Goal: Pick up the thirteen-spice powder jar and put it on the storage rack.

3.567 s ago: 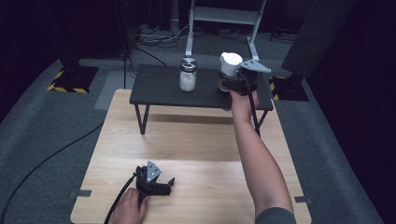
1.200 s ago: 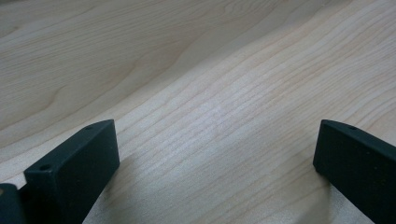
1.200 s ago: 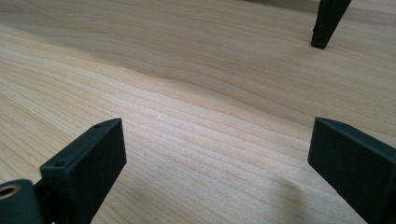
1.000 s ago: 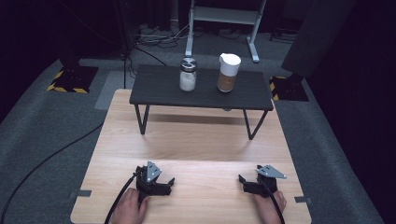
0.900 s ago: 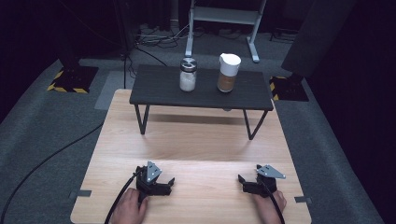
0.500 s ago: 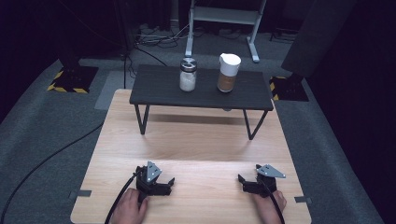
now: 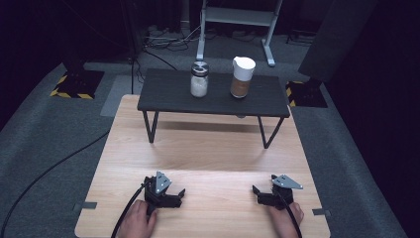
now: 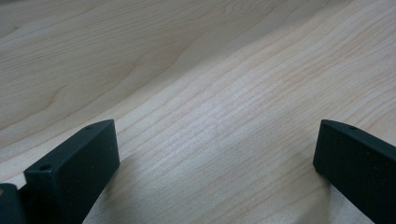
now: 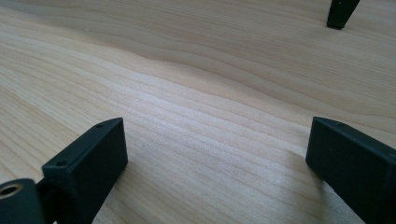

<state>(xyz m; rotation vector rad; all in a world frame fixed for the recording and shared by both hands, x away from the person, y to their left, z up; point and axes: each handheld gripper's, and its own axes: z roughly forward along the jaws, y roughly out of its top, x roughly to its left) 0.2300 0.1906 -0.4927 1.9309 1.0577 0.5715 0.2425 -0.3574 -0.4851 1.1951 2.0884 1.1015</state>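
Two containers stand on a small black raised shelf [image 7: 163,94] at the far side of the wooden table [image 7: 208,148]: a glass jar of white powder with a metal lid [image 7: 199,79] on the left and a white-lidded jar of brown powder [image 7: 242,77] on the right. My left gripper [image 7: 180,194] rests on the table near the front left, open, nothing between its jaws; its gripper view [image 8: 215,158] looks at bare wood. My right gripper [image 7: 256,191] rests near the front right, also open and empty [image 9: 215,154].
A black shelf leg [image 9: 341,13] shows at the top right of the right gripper view. Tape marks [image 7: 87,205] sit at the table's front corners. A cable [image 7: 49,168] trails off the left side over grey carpet. A metal stand [image 7: 237,20] is behind the table.
Since 3.6 s ago the right hand has let go of the brown-powder jar on the shelf and come back to the table's front right. Nothing has moved in the last second.
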